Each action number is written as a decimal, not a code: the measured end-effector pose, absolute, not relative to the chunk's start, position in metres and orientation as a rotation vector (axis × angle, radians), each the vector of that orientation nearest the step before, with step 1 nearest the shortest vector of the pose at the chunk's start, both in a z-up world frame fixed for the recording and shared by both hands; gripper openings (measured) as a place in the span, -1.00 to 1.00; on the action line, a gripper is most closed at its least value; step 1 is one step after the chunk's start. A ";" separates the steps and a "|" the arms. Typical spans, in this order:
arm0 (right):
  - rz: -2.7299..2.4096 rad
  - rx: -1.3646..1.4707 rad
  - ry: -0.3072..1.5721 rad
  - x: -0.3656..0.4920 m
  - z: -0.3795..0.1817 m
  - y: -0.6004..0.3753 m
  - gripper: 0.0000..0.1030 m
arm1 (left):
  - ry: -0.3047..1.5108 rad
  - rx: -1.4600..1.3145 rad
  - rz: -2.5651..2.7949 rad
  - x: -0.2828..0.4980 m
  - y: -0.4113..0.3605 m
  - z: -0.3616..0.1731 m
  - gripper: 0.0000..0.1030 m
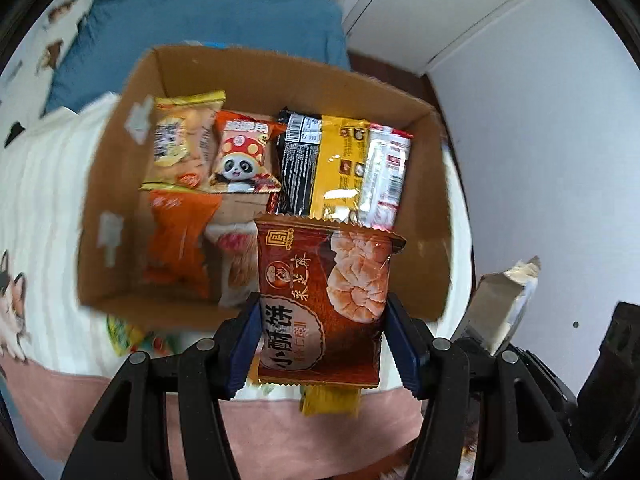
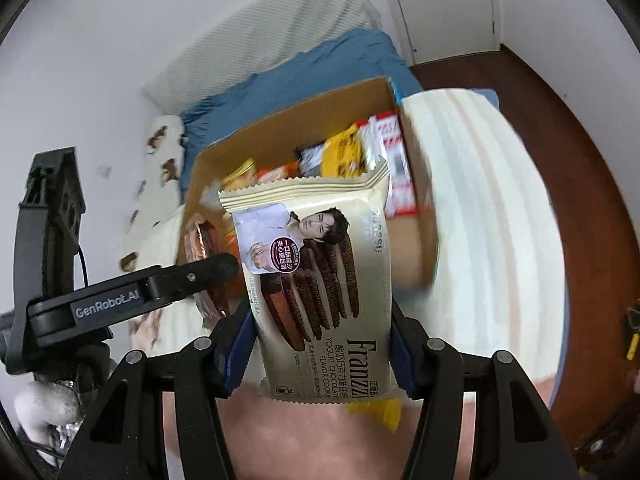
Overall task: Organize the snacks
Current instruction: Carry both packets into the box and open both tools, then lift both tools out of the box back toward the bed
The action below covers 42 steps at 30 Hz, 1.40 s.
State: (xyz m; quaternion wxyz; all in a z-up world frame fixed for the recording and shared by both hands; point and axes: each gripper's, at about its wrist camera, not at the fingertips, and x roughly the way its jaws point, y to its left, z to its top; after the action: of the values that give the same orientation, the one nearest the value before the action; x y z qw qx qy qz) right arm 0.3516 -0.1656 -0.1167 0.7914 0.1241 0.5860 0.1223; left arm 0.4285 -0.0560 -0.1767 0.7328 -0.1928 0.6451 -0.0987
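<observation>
Honestly, the cardboard box (image 1: 132, 208) at frame centre is already mostly filled. The left gripper (image 1: 320, 344) clamps a brown pastry pack (image 1: 320, 300), the right gripper (image 2: 320, 344) a cream cookie pack (image 2: 316, 280); a few packets still lie outside.

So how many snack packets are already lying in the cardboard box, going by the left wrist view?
7 visible: yellow-orange and panda packets at back left, black, yellow, white-red at back right, orange and pale in front. More may be hidden underneath.
</observation>
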 end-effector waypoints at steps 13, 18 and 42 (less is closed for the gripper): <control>0.201 0.221 1.438 0.418 -0.179 -0.150 0.24 | 1.615 -0.406 -0.195 0.497 -0.068 -0.235 0.10; 0.183 0.119 1.496 0.421 -0.191 -0.146 0.90 | 1.603 -0.354 -0.210 0.504 -0.073 -0.240 0.52; 0.128 0.064 1.304 0.386 -0.153 -0.155 0.90 | 1.264 -0.141 -0.069 0.450 -0.035 -0.168 0.75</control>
State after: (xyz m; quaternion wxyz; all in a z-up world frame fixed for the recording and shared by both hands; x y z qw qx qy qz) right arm 0.3860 -0.1546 -0.1531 0.7925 0.0298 0.6063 0.0593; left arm 0.4496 -0.0351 -0.1681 0.8040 -0.0656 0.5901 -0.0321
